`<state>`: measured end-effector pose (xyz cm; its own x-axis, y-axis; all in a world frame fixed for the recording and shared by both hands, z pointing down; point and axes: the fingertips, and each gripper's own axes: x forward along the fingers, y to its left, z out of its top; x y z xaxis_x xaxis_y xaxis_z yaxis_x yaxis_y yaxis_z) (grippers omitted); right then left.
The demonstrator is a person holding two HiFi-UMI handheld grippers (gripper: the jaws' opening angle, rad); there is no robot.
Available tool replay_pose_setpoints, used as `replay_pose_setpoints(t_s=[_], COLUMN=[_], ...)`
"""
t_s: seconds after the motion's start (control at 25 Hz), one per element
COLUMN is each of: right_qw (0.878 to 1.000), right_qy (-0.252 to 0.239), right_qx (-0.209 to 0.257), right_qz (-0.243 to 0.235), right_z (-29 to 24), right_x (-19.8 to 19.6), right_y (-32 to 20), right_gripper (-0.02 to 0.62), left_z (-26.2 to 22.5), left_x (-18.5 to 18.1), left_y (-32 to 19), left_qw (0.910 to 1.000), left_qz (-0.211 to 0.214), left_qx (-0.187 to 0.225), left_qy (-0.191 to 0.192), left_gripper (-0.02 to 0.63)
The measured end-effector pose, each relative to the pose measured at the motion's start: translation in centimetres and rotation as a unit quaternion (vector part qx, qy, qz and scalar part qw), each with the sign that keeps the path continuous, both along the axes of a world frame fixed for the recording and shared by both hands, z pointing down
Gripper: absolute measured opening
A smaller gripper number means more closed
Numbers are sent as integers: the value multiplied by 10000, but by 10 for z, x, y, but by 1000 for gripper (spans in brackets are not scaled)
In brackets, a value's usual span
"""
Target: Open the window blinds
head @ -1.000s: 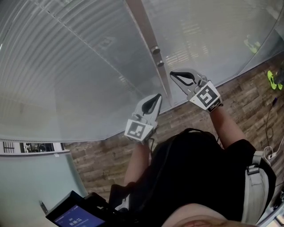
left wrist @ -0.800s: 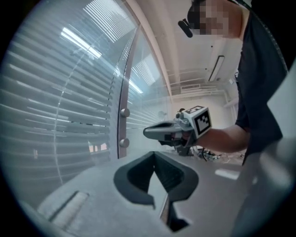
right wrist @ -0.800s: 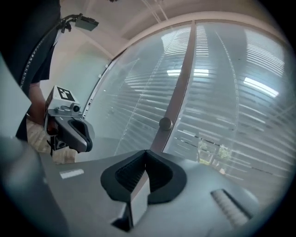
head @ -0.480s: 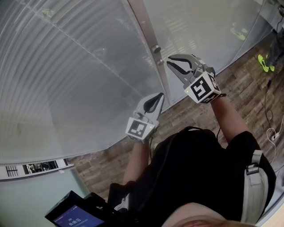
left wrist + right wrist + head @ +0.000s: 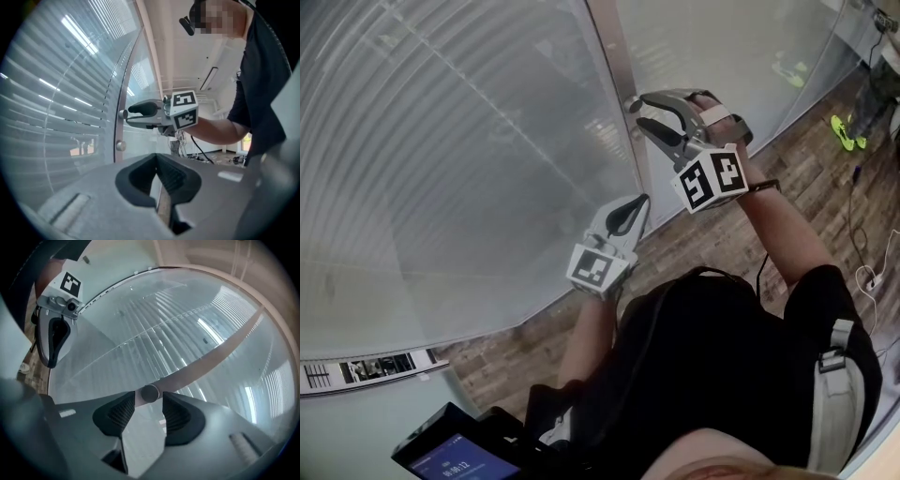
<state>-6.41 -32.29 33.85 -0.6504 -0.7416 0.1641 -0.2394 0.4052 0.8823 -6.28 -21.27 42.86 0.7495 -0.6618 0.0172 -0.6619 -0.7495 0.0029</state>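
Grey slatted blinds [image 5: 441, 141] hang behind the glass, left of a metal frame post [image 5: 614, 56]. My right gripper [image 5: 636, 112] reaches level to that post. Its jaws are opening, and a round silver knob [image 5: 150, 393] sits between its fingertips [image 5: 125, 401] with a small gap on each side. The left gripper view shows that gripper [image 5: 128, 116] at the upper knob [image 5: 123, 113], with a second knob [image 5: 120, 146] below it. My left gripper [image 5: 639, 202] hangs lower, close to the glass, shut and empty. Its own jaws [image 5: 158, 173] meet in a thin slit.
Brown wood-plank floor [image 5: 712, 234] runs along the base of the glass. Green shoes [image 5: 844, 127] and cables [image 5: 862, 272] lie at the right. A device with a lit screen [image 5: 450, 459] sits at the bottom left.
My right gripper has risen, rolled over and gone from shut to open around the upper knob. My left gripper has hardly moved.
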Motion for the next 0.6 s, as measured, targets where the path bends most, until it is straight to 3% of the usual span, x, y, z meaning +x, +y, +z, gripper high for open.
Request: replay_pose_setpoints(t_s=[0.32, 0.6], right_qw=[9949, 9914], right_qy=[783, 956], right_qx=[627, 851], right_qz=[101, 287], right_z=[1, 4], right_x=[-13, -14], right_y=[-11, -16], right_gripper=[183, 129], left_z=[4, 5], left_x=[3, -6], left_y=[-2, -3], left_qw=[9998, 9997], left_qz=[31, -60], left_qx=[138, 170], left_qy=[118, 180], left_gripper=[3, 3])
